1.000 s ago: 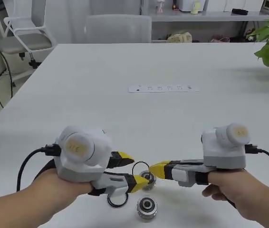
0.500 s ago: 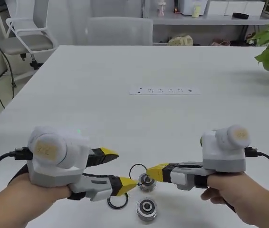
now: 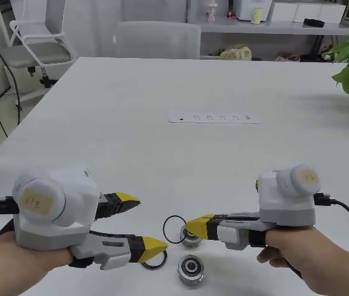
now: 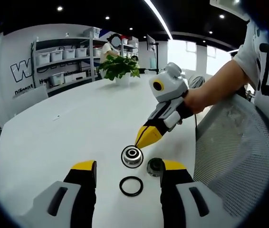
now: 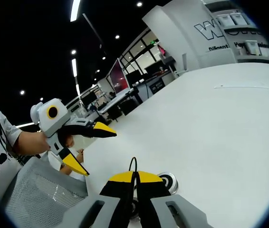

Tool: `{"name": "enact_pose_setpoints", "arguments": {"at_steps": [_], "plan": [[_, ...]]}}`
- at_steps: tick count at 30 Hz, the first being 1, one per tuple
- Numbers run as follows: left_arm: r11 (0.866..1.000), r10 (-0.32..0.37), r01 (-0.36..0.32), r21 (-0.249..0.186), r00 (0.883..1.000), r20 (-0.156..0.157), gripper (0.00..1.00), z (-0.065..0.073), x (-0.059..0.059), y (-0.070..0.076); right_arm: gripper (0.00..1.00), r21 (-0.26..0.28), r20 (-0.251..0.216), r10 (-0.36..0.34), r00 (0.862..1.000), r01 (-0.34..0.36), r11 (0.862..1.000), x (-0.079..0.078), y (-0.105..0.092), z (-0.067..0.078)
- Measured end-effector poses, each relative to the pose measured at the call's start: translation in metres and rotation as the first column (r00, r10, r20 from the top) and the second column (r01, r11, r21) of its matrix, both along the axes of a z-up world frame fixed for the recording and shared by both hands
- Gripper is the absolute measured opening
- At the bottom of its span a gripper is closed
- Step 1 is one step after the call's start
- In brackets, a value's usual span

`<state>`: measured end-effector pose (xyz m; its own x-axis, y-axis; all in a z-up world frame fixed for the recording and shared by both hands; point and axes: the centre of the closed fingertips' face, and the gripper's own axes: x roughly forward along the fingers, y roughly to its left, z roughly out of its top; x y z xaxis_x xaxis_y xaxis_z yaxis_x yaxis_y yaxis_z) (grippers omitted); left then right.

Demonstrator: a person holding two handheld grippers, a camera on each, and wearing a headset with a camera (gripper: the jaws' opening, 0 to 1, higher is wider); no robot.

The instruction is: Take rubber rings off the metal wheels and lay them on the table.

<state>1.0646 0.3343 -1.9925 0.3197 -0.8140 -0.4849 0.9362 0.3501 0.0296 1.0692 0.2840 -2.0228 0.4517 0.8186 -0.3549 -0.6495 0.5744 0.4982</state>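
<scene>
While the left tool (image 3: 148, 222) gapes wide and empty, the right tool (image 3: 190, 224) is pinched closed on a thin rubber ring (image 3: 164, 229) beside two metal wheels (image 3: 190, 270) near the surface's (image 3: 224, 160) front edge.

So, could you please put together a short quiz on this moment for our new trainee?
1. True or false: the left gripper has its jaws open.
2. Fill in the blank: the right gripper is shut on a thin black rubber ____.
3. How many metal wheels sit on the table? A one; B two; C four.
Key: 1 true; 2 ring; 3 B.
</scene>
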Motion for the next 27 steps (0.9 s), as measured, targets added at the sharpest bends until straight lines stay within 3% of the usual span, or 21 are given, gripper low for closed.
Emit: {"name": "enact_pose_setpoints", "arguments": {"at_steps": [14,27], "plan": [[0.999,0.037,-0.037,0.005,0.999,-0.015,0.56,-0.008,-0.004,0.026,0.00,-0.011,-0.025,0.043,0.999,-0.043,0.999,-0.007,0.017,-0.010],[0.999,0.047,-0.047,0.006,0.999,-0.022,0.57,-0.015,-0.010,0.033,0.00,-0.029,-0.054,0.092,0.994,-0.094,0.995,-0.016,0.036,-0.024]]}}
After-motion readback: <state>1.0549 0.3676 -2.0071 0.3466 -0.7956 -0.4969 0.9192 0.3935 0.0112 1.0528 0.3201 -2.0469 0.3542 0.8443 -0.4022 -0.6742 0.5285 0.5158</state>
